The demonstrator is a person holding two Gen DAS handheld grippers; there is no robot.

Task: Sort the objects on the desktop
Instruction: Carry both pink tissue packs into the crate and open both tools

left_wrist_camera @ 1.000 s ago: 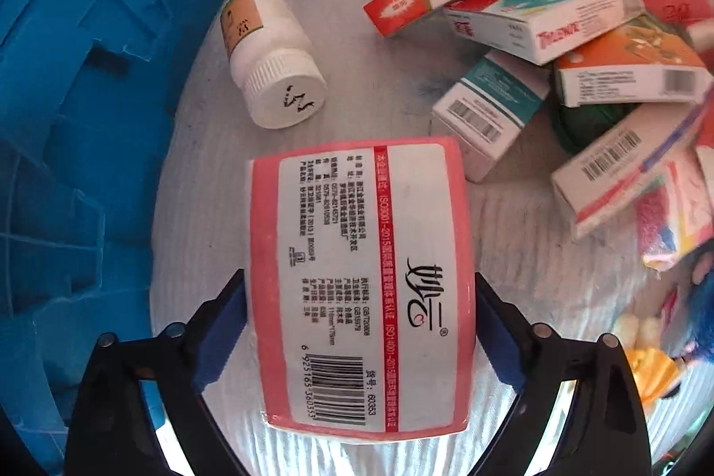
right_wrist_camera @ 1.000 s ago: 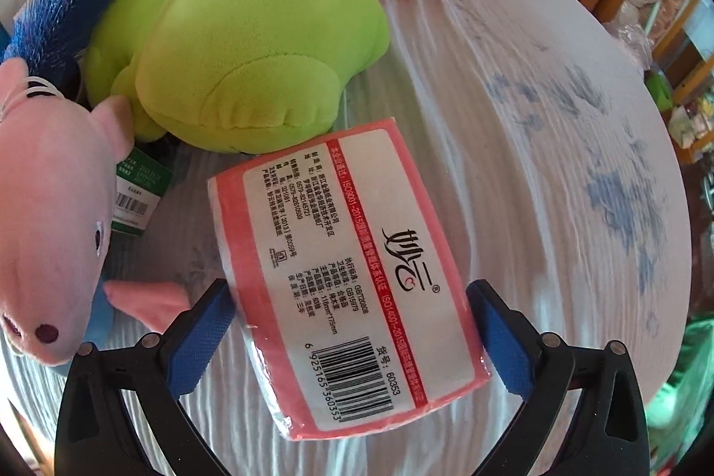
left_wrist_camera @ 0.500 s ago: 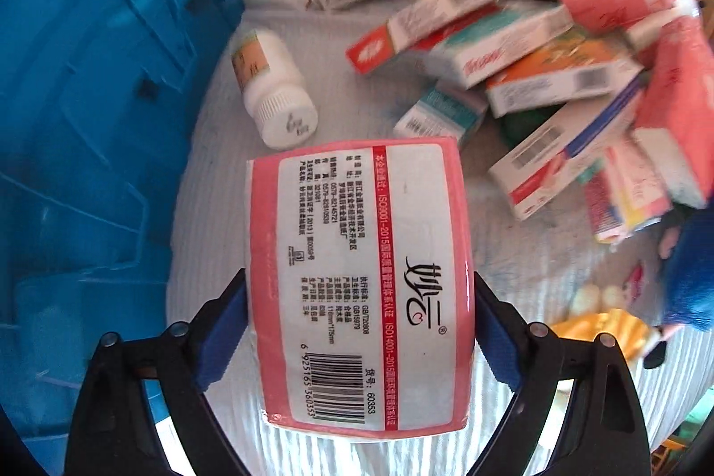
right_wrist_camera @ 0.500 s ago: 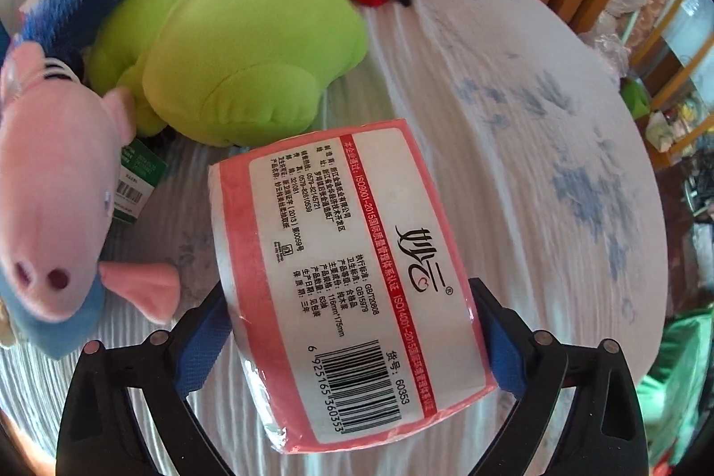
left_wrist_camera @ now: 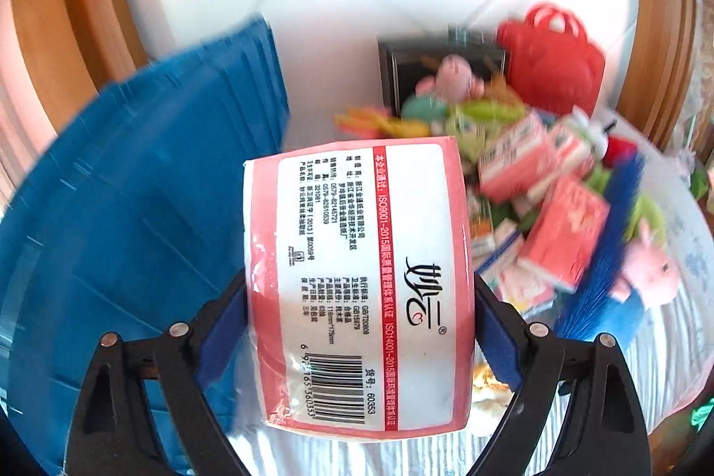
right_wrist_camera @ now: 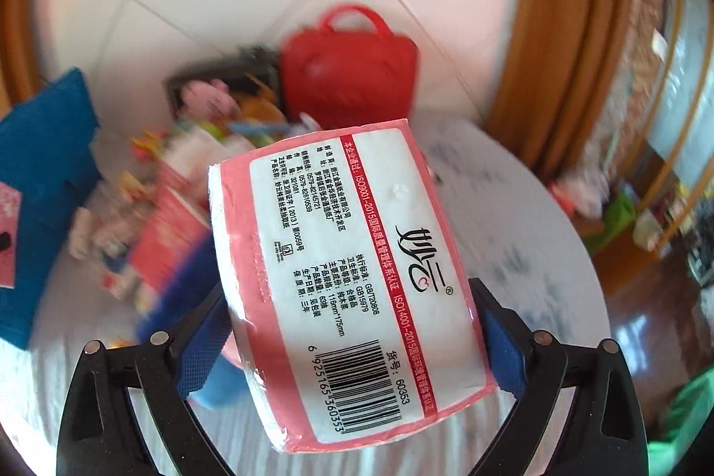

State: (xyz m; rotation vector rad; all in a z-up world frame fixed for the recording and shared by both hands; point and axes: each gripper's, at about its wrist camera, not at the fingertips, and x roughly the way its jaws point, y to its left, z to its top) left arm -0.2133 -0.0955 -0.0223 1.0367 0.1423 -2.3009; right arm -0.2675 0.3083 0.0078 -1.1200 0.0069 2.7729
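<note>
Jaws of each gripper (left [left_wrist_camera: 360, 335], right [right_wrist_camera: 352, 335]) clamp a pink tissue pack [left_wrist_camera: 357, 284].

Pink plastic-wrapped tissue pack [left_wrist_camera: 357, 288]: label reads "ISO9001-2015", "ISO14001-2015", "60353". Second identical pack [right_wrist_camera: 352, 279] bears the same.

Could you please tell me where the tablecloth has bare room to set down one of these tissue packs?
Bare tablecloth lies right of the right gripper's tissue pack, toward the table's far edge. The strip between the blue bin and red basket is crowded with boxes and plush toys.
</note>
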